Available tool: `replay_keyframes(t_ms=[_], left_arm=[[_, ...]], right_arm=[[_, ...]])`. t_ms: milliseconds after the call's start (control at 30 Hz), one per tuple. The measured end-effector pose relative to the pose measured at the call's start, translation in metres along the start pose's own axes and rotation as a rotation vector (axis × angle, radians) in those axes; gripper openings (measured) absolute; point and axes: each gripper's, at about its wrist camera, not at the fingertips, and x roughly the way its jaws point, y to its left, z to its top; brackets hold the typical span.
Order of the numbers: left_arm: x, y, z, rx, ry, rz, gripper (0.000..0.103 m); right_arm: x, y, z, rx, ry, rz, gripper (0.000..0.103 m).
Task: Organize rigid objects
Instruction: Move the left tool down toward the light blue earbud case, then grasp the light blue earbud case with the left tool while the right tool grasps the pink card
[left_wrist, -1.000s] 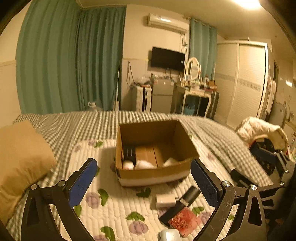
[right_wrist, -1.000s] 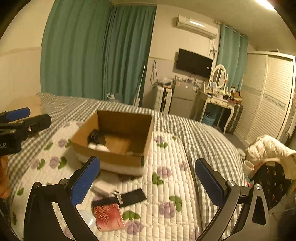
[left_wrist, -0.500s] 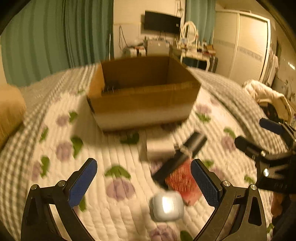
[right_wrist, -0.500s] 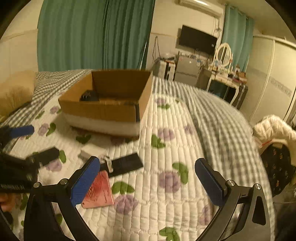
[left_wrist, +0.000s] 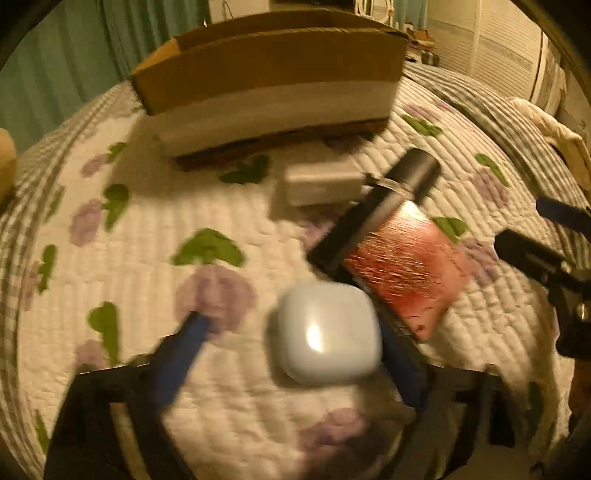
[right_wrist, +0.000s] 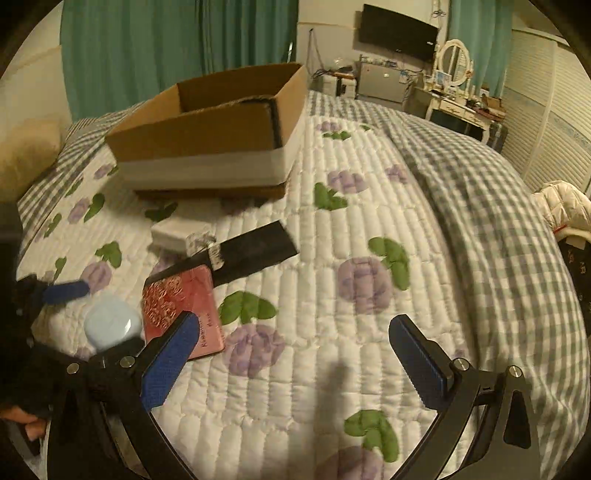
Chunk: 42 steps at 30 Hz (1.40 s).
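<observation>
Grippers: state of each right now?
Left gripper: open, jaws either side of the pale blue earbud case, not yet gripping.
Right gripper: open, empty, above the quilt.

left gripper (left_wrist: 295, 354): black frame with open triangular cut-outs; two long blue finger pads, blurred in its own view.
left gripper from the side (right_wrist: 74, 310): one blue pad (right_wrist: 66, 291) on a dark body, blurred.
right gripper (right_wrist: 295, 363): black frame with the same triangular cut-outs; flat blue pads (right_wrist: 170, 362) with fine ribbing on the inner face.
screws: round silver heads at the finger joints, two on each side.
skin: a small patch of a hand (right_wrist: 18, 415) at the lower left edge.
</observation>
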Motion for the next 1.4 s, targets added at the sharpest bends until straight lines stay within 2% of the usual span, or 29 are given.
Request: replay_keyframes(t_ms=[67, 133, 200, 367, 567, 633, 667, 733, 833, 900, 1000, 1033, 1067, 1133, 1167, 1233, 1333, 1367, 1400], left_arm=[[-0.004, 0.012, -0.003, -0.009, -0.016, 0.007, 0.050], [-0.004, 0.025, -0.003, -0.020, -0.016, -0.004, 0.040], [-0.006, 0.034, -0.003, -0.021, -0.018, -0.028, 0.037], [-0.010, 0.037, -0.007, 0.007, -0.041, -0.026, 0.032], [-0.008, 0.036, -0.004, 0.005, -0.043, -0.031, 0.024], [-0.008, 0.036, -0.003, 0.002, -0.046, -0.029, 0.022], [-0.007, 0.037, -0.003, -0.002, -0.046, -0.034, 0.021], [-0.008, 0.038, -0.003, -0.010, -0.049, -0.045, 0.020], [-0.008, 0.038, -0.003, -0.004, -0.053, -0.050, 0.020], [-0.008, 0.037, -0.003, 0.018, -0.048, -0.041, 0.024], [-0.008, 0.036, -0.001, 0.014, -0.045, -0.033, 0.038], [-0.008, 0.035, 0.001, 0.008, -0.048, -0.033, 0.057], [-0.008, 0.035, 0.002, 0.005, -0.057, -0.032, 0.072], [-0.006, 0.034, 0.006, 0.016, -0.077, 0.001, 0.093], [-0.003, 0.033, 0.009, 0.027, -0.073, 0.038, 0.098], [0.004, 0.036, 0.014, 0.036, -0.065, 0.085, 0.098], [0.015, 0.049, 0.020, -0.001, -0.060, 0.057, 0.096], [0.017, 0.053, 0.020, -0.018, -0.066, 0.046, 0.077], [0.019, 0.056, 0.020, -0.033, -0.062, 0.030, 0.065]], right_arm=[[0.006, 0.006, -0.002, -0.010, 0.014, 0.018, 0.103], [0.012, 0.012, -0.003, -0.019, 0.030, 0.039, 0.103], [0.019, 0.020, -0.003, -0.033, 0.045, 0.063, 0.103], [0.040, 0.046, -0.005, -0.070, 0.104, 0.130, 0.103], [0.058, 0.067, -0.005, -0.144, 0.148, 0.104, 0.103], [0.057, 0.066, -0.004, -0.130, 0.136, 0.101, 0.089], [0.056, 0.066, -0.004, -0.122, 0.127, 0.107, 0.071], [0.054, 0.066, -0.005, -0.118, 0.126, 0.089, 0.071], [0.050, 0.065, -0.006, -0.119, 0.129, 0.100, 0.070], [0.047, 0.066, -0.008, -0.117, 0.127, 0.101, 0.070], [0.041, 0.065, -0.012, -0.111, 0.121, 0.104, 0.070], [0.041, 0.065, -0.013, -0.111, 0.120, 0.104, 0.070], [0.040, 0.065, -0.014, -0.110, 0.120, 0.103, 0.070], [0.038, 0.065, -0.015, -0.109, 0.120, 0.104, 0.070], [0.038, 0.065, -0.015, -0.108, 0.121, 0.105, 0.070], [0.037, 0.063, -0.017, -0.107, 0.122, 0.108, 0.070], [0.037, 0.063, -0.017, -0.105, 0.122, 0.109, 0.070], [0.038, 0.063, -0.017, -0.104, 0.122, 0.110, 0.071], [0.039, 0.063, -0.017, -0.102, 0.123, 0.112, 0.071]])
